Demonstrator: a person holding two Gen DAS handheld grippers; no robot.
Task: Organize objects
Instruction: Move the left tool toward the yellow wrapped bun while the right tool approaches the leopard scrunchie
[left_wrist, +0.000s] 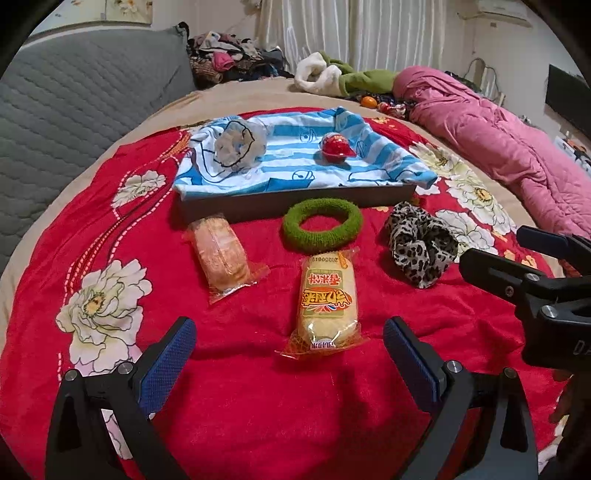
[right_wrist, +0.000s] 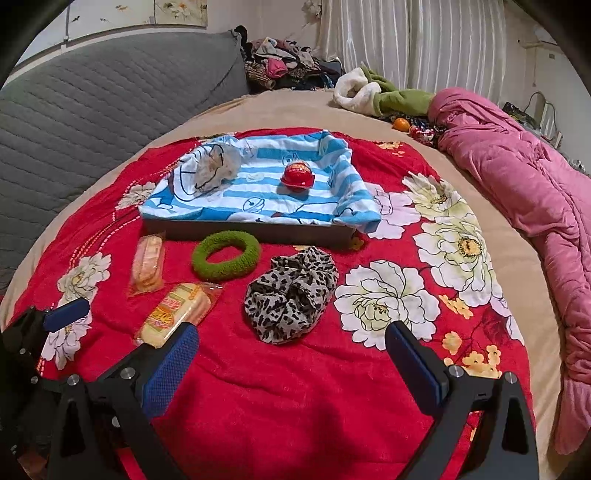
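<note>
Both tongs (left_wrist: 289, 349) (right_wrist: 291, 356) gape empty over a red floral blanket (right_wrist: 332, 406) on the bed.

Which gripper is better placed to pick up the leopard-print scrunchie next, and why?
Probably the right gripper: it is open, and the leopard-print scrunchie lies straight ahead between its fingers. The left gripper faces the yellow snack packet instead.

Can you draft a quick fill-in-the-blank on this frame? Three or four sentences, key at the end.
1. The green ring lies on the ____ floral blanket.
2. The red toy helmet sits in the tray lined with a blue-and-white ____ towel.
3. The scrunchie ahead of the right gripper has a ____ print.
4. The left gripper jaws are ____.

Key: red; striped; leopard; open
</note>
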